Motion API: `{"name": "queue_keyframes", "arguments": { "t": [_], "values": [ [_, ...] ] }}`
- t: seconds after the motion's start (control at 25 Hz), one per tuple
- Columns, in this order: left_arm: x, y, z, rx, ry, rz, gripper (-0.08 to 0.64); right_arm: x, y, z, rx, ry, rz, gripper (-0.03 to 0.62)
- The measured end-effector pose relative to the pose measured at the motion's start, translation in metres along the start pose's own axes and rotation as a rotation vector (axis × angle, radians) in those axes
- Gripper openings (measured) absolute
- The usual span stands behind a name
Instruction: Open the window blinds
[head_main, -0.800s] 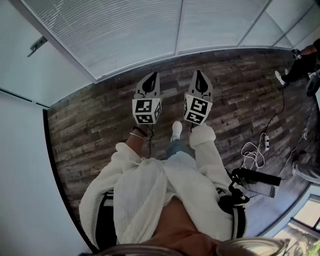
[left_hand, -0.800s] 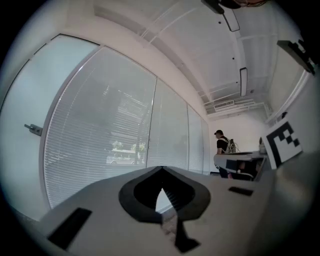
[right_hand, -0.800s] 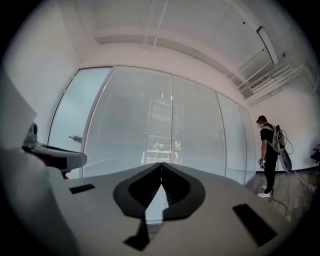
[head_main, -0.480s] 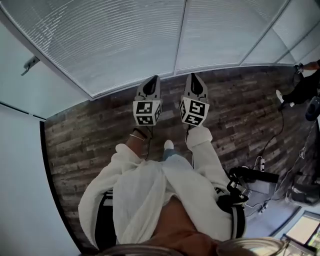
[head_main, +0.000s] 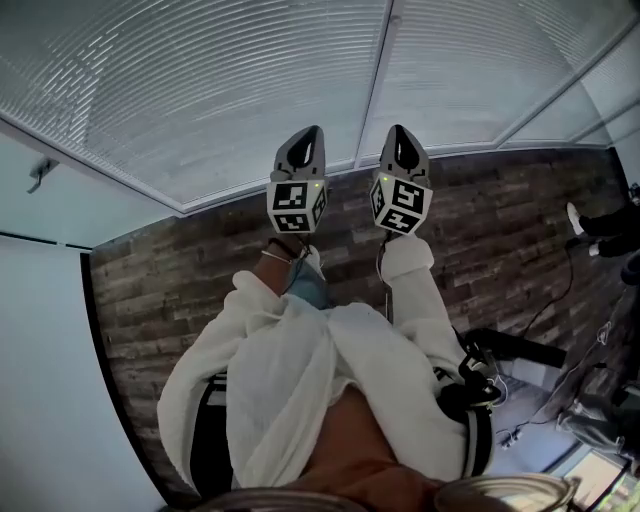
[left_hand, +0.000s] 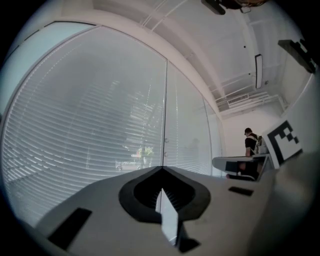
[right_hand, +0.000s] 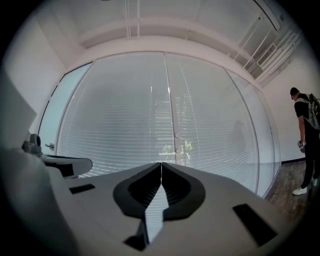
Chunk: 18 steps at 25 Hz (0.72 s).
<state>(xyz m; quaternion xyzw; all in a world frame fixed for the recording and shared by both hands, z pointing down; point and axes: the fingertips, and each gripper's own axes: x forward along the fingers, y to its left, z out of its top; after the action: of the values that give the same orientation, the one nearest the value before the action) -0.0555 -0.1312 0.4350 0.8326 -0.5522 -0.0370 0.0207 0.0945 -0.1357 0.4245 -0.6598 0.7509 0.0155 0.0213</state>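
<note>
White slatted blinds (head_main: 220, 80) hang shut over tall glass panes, filling the top of the head view. They also fill the left gripper view, blinds (left_hand: 90, 125), and the right gripper view, blinds (right_hand: 130, 115). Thin cords (right_hand: 151, 105) hang near the mullion (right_hand: 171, 125) between two panes. My left gripper (head_main: 307, 135) and right gripper (head_main: 399, 133) are held level side by side, pointing at the blinds and still short of them. Both are shut with tips together and nothing between them.
Dark wood plank floor (head_main: 160, 290) runs to the window base. A white wall with a door handle (head_main: 38, 175) stands at the left. Another person (right_hand: 305, 140) stands at the right by the window. Cables and gear (head_main: 520, 350) lie on the floor at the right.
I have stepped closer to the window; the blinds now fill more of the head view. Both grippers stay shut and side by side, raised a little toward the blinds.
</note>
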Motion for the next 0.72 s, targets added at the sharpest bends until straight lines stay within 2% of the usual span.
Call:
{"name": "queue_keyframes", "arguments": {
  "t": [0.2, 0.4, 0.72],
  "values": [
    [0.098, 0.038, 0.0, 0.011, -0.007, -0.031, -0.002, 0.1, -0.017, -0.003, -0.005, -0.003, -0.032, 0.011],
    [0.17, 0.073, 0.01, 0.017, -0.018, -0.057, -0.002, 0.181, -0.024, 0.008, 0.0, -0.026, -0.055, 0.011],
    [0.231, 0.105, 0.012, -0.007, -0.024, -0.039, -0.002, 0.244, -0.03, 0.004, 0.005, -0.019, -0.052, 0.012]
  ]
}}
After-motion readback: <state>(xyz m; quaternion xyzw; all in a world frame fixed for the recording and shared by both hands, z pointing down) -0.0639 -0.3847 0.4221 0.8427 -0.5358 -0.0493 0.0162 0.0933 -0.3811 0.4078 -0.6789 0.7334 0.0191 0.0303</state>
